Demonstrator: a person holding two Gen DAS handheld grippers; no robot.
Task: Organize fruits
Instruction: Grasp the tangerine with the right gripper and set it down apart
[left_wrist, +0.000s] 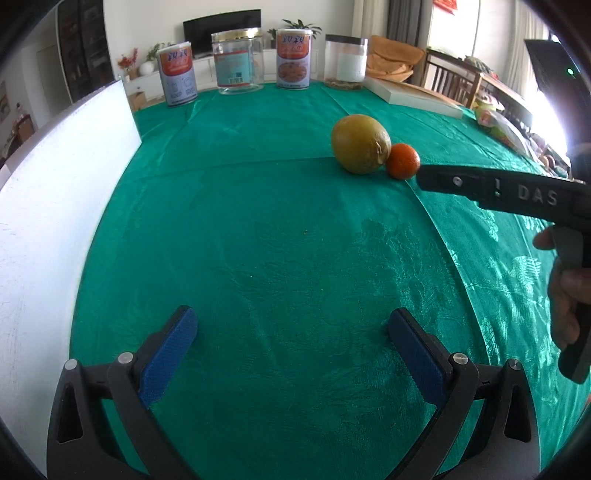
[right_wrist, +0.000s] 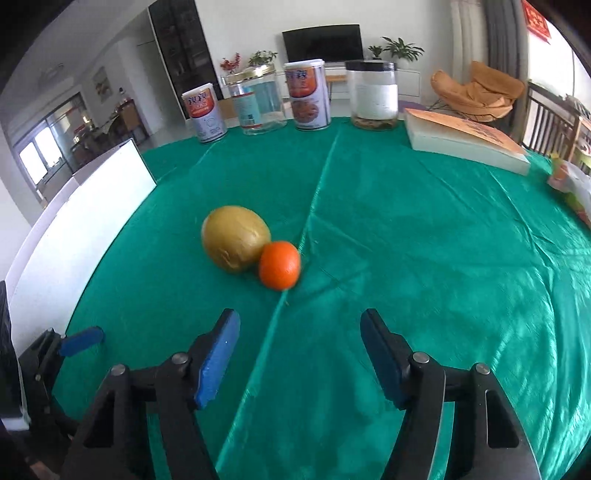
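A large yellow-green round fruit (left_wrist: 361, 144) and a small orange (left_wrist: 403, 161) lie touching each other on the green tablecloth (left_wrist: 277, 240); they also show in the right wrist view as the yellow fruit (right_wrist: 235, 238) and the orange (right_wrist: 279, 264). My left gripper (left_wrist: 291, 325) is open and empty, well short of the fruits. My right gripper (right_wrist: 299, 325) is open and empty, a short way in front of the orange. The right gripper's body (left_wrist: 509, 190) reaches in from the right in the left wrist view, its tip next to the orange.
A white box (left_wrist: 55, 206) stands along the left edge. Two printed cans (right_wrist: 204, 112) (right_wrist: 307, 95), a clear jar (right_wrist: 258, 99) and a black-lidded jar (right_wrist: 373, 96) line the far edge. A book (right_wrist: 465, 140) lies far right. The left gripper's finger (right_wrist: 79, 341) shows at lower left.
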